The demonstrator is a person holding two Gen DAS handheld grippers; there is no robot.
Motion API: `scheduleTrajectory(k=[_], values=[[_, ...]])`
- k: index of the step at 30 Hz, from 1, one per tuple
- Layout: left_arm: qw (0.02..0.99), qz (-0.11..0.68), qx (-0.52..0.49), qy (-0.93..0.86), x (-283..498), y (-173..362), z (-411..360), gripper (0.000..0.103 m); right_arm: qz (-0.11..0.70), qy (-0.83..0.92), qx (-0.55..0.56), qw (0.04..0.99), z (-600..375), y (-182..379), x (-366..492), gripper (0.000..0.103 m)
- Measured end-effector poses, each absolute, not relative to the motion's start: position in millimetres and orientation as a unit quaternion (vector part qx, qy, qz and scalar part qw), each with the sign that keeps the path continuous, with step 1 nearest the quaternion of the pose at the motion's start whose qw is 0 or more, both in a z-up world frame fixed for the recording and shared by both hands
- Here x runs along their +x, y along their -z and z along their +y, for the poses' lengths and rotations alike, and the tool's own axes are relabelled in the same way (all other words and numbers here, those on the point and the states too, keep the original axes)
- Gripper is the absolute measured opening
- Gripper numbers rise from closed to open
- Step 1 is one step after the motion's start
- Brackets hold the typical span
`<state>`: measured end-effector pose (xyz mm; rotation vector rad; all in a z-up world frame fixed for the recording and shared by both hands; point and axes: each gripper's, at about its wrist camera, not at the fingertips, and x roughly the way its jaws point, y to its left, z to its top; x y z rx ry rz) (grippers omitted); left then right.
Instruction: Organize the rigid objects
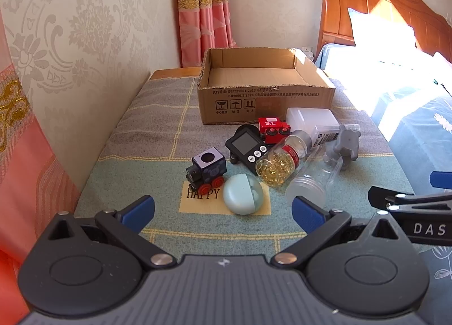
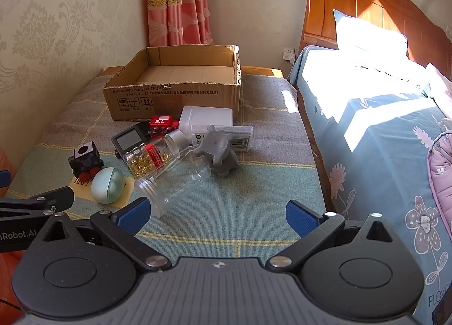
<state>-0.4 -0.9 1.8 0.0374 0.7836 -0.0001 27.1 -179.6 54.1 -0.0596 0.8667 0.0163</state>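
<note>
- Our left claw [image 1: 223, 209] hangs wide and empty over the near desk [image 1: 158, 116], above the mint egg-shaped case [image 1: 243, 193].
- Left in the pile we see a black toy train [image 1: 207, 171]; just right, a black timer [image 1: 247, 145], a capsule bottle [image 1: 279, 159] on its side, a clear jar [image 2: 172, 181].
- The cardboard box [image 1: 262, 99] sits far behind them.
- Our right claw [image 2: 217, 216] gapes wide, gripping nothing.

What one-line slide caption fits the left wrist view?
Open left gripper hovers before toys, bottles and a timer scattered in front of an empty cardboard box.
</note>
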Motion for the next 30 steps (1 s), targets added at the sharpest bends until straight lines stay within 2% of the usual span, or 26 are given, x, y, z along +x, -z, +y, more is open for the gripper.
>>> scheduleTrajectory(k=[30], values=[[0.925, 0.381, 0.019, -0.004, -1.2, -2.6, -1.2, 0.103, 0.417, -0.008, -0.029, 0.908, -178.5, -58.1, 28.6, 0.103]])
